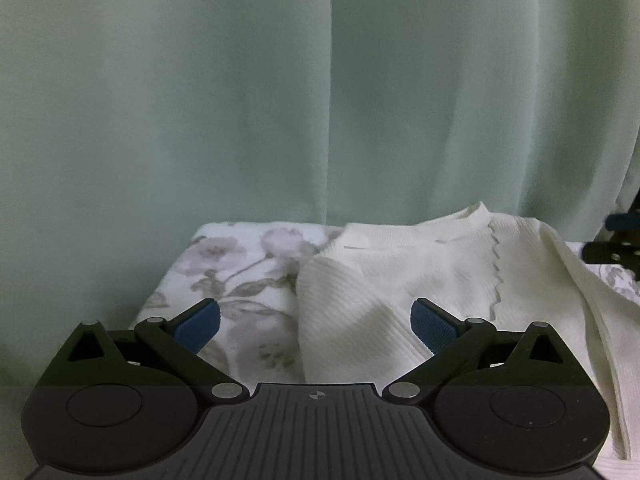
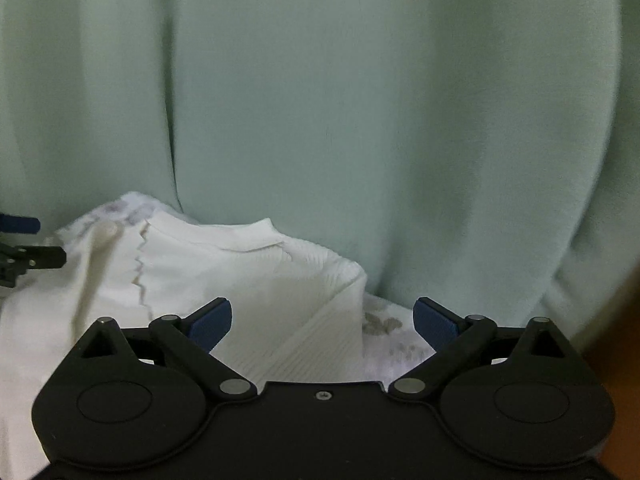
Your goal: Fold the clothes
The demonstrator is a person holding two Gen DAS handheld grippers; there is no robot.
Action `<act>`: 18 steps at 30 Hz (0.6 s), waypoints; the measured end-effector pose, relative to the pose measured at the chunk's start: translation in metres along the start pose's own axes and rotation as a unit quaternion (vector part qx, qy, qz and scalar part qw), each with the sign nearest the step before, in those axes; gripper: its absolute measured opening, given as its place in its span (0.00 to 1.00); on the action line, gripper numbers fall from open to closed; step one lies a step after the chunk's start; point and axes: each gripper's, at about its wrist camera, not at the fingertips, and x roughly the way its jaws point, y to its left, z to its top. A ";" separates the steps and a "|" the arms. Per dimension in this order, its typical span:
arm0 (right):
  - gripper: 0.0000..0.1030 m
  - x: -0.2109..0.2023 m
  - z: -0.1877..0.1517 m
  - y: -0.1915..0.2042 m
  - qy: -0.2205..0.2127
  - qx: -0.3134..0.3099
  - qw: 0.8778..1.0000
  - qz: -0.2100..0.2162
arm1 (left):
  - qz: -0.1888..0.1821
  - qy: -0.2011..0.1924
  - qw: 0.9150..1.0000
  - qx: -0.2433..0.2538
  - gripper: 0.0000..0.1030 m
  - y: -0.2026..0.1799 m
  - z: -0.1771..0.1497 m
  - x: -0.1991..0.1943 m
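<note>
Cream ribbed sweater (image 1: 400, 280) is seen in the left wrist view, spread on a floral-printed cloth (image 1: 240, 272) that covers the surface under it; whether that surface is a table or a bed cannot be told. The neckline is turned toward a pale green curtain (image 1: 280, 100), which hangs just behind the sweater. A scalloped seam (image 1: 495, 276) runs down the front, and a sleeve (image 1: 592, 300) is draped on the seam's right. The left tool (image 1: 315, 326) is held above the sweater's near edge with its blue-padded fingers (image 1: 198, 326) spread wide and nothing between them. The sweater's left folded edge lies between the two pads. At the right border of this view, beside the sleeve, part of the other tool is seen, blurred.

In the right wrist view the sweater (image 2: 240, 272) is seen from its other side, again against the curtain (image 2: 360, 100). Its folded right edge falls between the spread fingers (image 2: 212, 324) of the right tool (image 2: 322, 324), which grips nothing. The floral cloth (image 2: 384, 332) shows just right of that edge. The scalloped seam (image 2: 141, 276) is visible left of the neckline.
</note>
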 end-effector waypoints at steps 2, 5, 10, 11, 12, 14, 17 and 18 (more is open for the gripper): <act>0.94 0.013 0.002 0.000 0.006 -0.005 1.000 -0.001 | -0.004 0.000 1.000 0.005 0.99 -0.002 0.000 0.005; 0.93 0.029 0.006 -0.004 0.010 0.003 1.000 0.005 | -0.010 0.000 1.000 0.010 0.99 -0.003 0.001 0.012; 0.91 0.049 0.010 -0.010 0.023 0.017 1.000 0.009 | -0.020 0.010 1.000 -0.008 0.99 0.003 0.002 0.025; 0.90 0.054 0.011 -0.011 0.026 0.019 0.999 0.011 | -0.022 0.012 1.000 -0.011 0.99 0.005 0.003 0.027; 0.90 0.057 0.011 -0.012 0.027 0.019 0.999 0.012 | -0.024 0.014 1.000 -0.013 0.99 0.007 0.004 0.030; 0.87 0.063 0.013 -0.014 0.030 0.019 0.999 0.014 | -0.028 0.016 0.999 -0.017 0.98 0.009 0.005 0.034; 0.82 0.072 0.014 -0.018 0.038 0.024 0.999 0.018 | -0.042 0.024 0.998 -0.030 0.97 0.015 0.005 0.041; 0.80 0.075 0.014 -0.019 0.041 0.026 0.999 0.019 | -0.048 0.027 0.998 -0.037 0.95 0.017 0.005 0.043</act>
